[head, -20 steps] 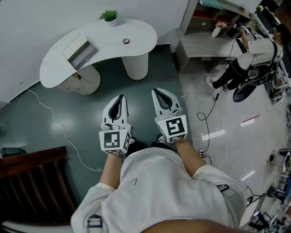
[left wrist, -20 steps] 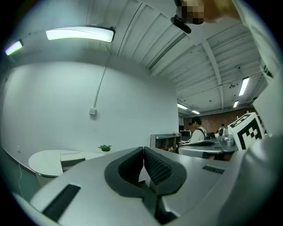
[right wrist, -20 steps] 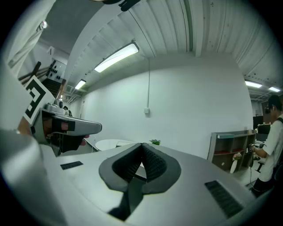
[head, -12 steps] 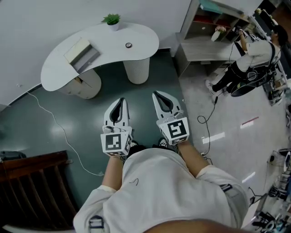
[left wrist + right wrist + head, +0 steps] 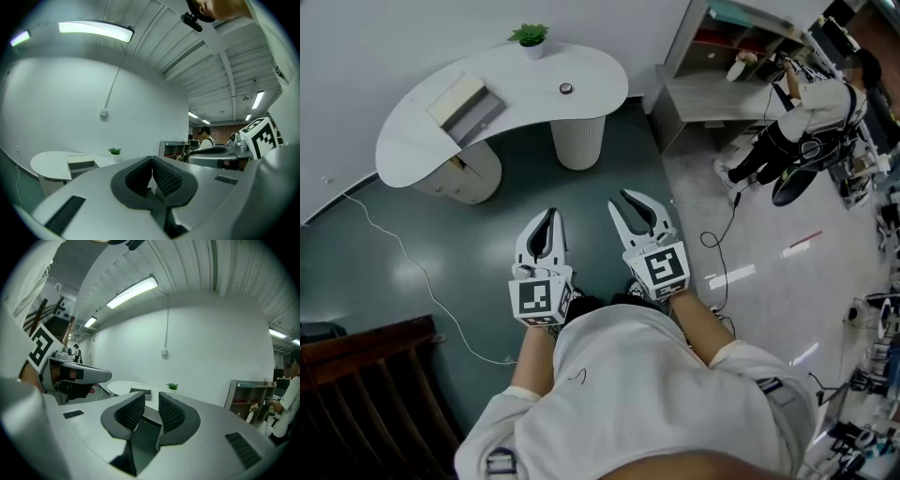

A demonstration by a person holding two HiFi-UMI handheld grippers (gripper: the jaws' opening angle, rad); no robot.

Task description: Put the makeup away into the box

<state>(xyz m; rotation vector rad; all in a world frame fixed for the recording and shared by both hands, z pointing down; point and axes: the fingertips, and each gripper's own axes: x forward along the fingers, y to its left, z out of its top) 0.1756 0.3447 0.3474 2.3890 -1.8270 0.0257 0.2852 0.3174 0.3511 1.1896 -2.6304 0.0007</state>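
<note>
A white curved table [image 5: 412, 145] stands across the dark green floor, well ahead of me. On it lie a beige and grey box [image 5: 464, 105] and a small round dark item [image 5: 566, 89]. Both grippers hang in front of my body, far short of the table. My left gripper [image 5: 548, 216] is shut, its pads touching with nothing between them [image 5: 152, 161]. My right gripper [image 5: 630, 199] stands slightly open and empty [image 5: 151, 401]. The box [image 5: 140, 391] shows far off beyond the right jaws, and also beyond the left jaws [image 5: 80, 163].
A small potted plant [image 5: 530, 37] sits at the table's far edge. A grey shelf unit [image 5: 722, 89] and a bent-over person [image 5: 806, 112] are at the back right. A cable [image 5: 412, 267] trails over the floor at left; a dark slatted wooden piece [image 5: 366, 384] stands lower left.
Both grippers keep their places in front of my body. The head view has shifted slightly, and the person at the back right has moved a little.
</note>
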